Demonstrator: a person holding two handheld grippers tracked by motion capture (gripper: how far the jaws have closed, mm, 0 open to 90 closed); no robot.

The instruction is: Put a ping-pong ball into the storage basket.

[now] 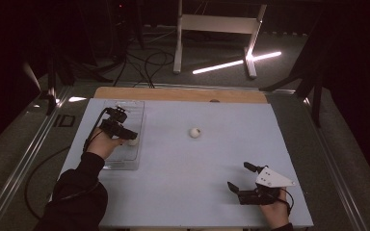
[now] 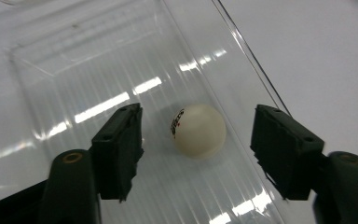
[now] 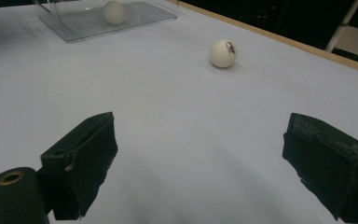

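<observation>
My left gripper [image 2: 196,140] stands parted around the white plastic ball [image 2: 198,130] in the clear plastic tray [image 2: 74,56], near its right wall. My right gripper [image 3: 200,163] gapes over bare table [image 3: 168,121]; a second white ball [image 3: 223,53] lies well ahead.

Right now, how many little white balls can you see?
2. One ball lies in the clear tray, between the left gripper's open jaws. The other ball sits mid-table, on the white tabletop.
</observation>
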